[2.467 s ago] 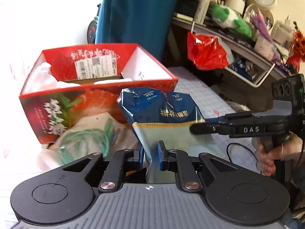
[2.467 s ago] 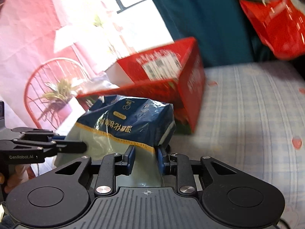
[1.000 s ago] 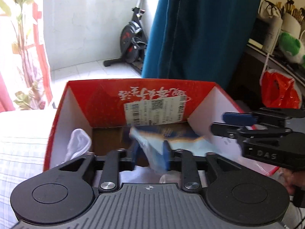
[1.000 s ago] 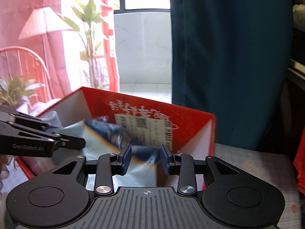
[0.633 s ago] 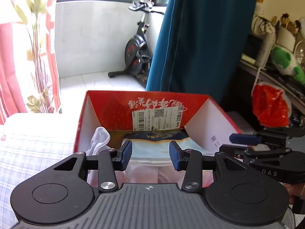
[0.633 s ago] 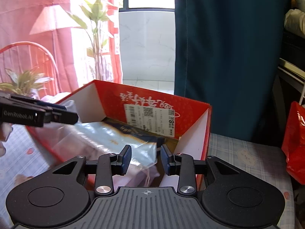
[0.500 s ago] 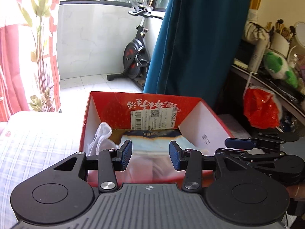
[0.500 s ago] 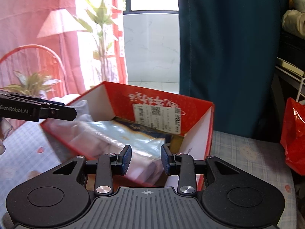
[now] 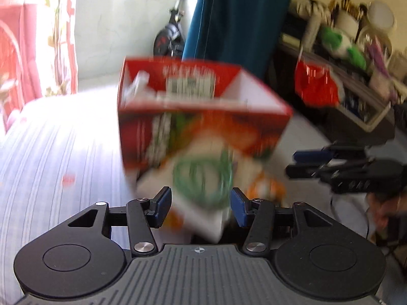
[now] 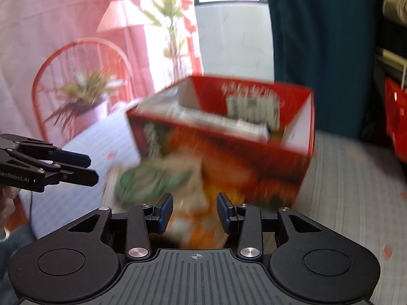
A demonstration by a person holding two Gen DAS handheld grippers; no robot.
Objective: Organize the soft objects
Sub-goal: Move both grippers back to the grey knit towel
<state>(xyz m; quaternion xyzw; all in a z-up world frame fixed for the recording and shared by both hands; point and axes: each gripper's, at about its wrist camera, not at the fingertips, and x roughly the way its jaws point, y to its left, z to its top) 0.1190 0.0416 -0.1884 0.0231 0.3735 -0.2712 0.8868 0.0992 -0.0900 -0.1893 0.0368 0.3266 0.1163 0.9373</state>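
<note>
A pale checked cloth (image 9: 51, 157), dotted with a few small red marks, covers the surface beneath both claws. Beyond it hang a dark teal curtain (image 9: 239, 17) and, off to the left, a pink one (image 10: 51, 25); an exercise bike (image 9: 170, 35) stands by a white wall, and a cluttered shelf (image 9: 356, 58) with a red plastic bag (image 9: 315, 86) hanging from it runs to the right.

One red cardboard box (image 9: 203, 127) stands ahead of both claws, open on top, square-cornered, with a white label on its inner back wall and pale soft packages inside, blurred. Against its near side, just ahead of the fingertips, lies one crinkly plastic bag (image 9: 203, 178) printed in green and orange; motion blur hides its detail.

The left gripper (image 9: 201, 202) is spreading, its blue pads apart, pinching nothing, the bag lying beyond them. The right gripper (image 10: 194, 209) is spreading too, narrower, and grips nothing. Each claw shows at the edge of the other's view.
</note>
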